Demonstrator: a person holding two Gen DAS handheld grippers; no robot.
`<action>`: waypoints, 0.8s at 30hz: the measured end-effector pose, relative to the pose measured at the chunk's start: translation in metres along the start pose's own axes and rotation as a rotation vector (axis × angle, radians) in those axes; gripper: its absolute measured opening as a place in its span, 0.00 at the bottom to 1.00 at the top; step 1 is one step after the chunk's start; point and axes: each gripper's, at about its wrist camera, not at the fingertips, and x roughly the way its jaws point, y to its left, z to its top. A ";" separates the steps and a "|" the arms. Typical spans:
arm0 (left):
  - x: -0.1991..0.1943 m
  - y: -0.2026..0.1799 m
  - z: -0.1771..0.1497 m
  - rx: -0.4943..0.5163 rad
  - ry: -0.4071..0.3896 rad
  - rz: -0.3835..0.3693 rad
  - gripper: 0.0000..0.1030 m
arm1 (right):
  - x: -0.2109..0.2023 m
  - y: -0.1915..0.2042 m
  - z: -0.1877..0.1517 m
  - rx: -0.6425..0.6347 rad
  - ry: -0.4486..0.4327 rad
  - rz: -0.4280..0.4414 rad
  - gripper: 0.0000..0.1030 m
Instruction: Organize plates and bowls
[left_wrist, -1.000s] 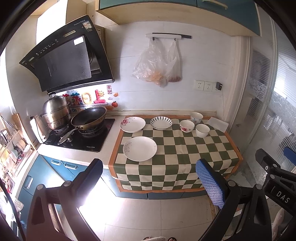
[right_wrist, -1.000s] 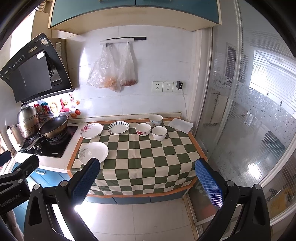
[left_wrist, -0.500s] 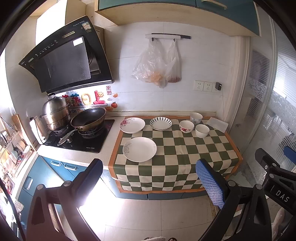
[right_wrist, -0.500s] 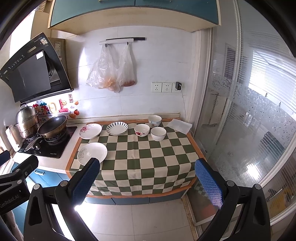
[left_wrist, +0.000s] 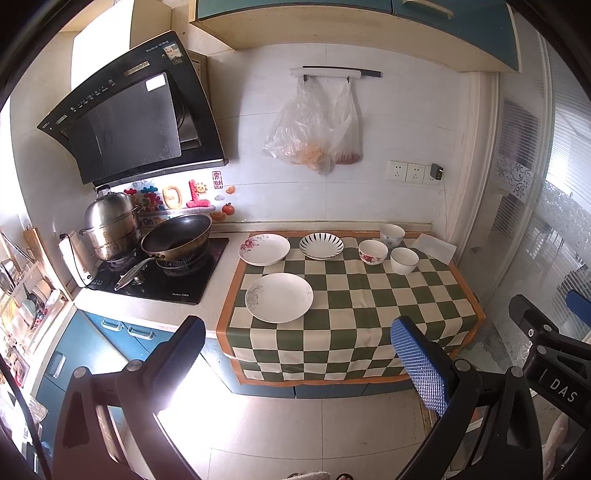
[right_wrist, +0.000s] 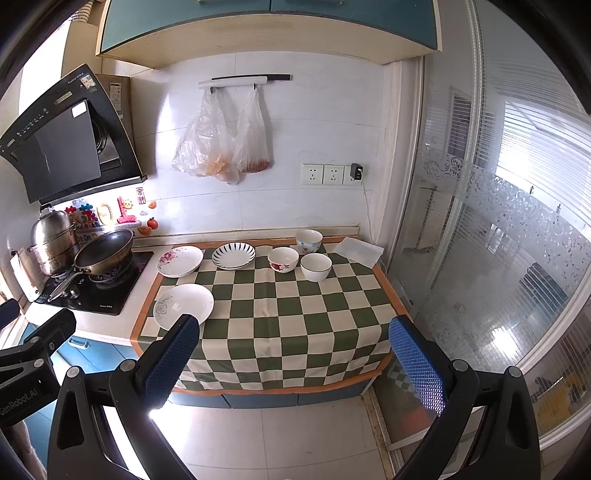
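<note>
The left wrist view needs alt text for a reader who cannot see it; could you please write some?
Three plates and three bowls sit apart on a green checked cloth on a kitchen counter. The open left gripper hangs in front, holding nothing; a wok sits on the stove.

Both claws (left_wrist: 299, 354) (right_wrist: 291, 354) agape, empty.

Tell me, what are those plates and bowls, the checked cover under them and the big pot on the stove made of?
The plates and bowls look like glazed ceramic: glossy white with printed patterns. The checked cover seems to be cloth or thin vinyl, since it drapes limply over the counter edge. The stacked steamer pot looks like stainless steel: silvery and mirror-bright.
</note>
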 end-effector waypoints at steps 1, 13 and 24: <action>0.001 0.000 0.000 0.000 0.000 0.000 1.00 | 0.000 0.000 0.000 0.000 0.000 0.000 1.00; 0.001 0.000 0.001 0.002 0.003 -0.001 1.00 | 0.000 0.001 0.000 0.000 0.000 -0.001 1.00; 0.002 0.001 0.004 0.001 0.002 -0.002 1.00 | 0.003 0.000 0.001 -0.001 -0.005 -0.006 1.00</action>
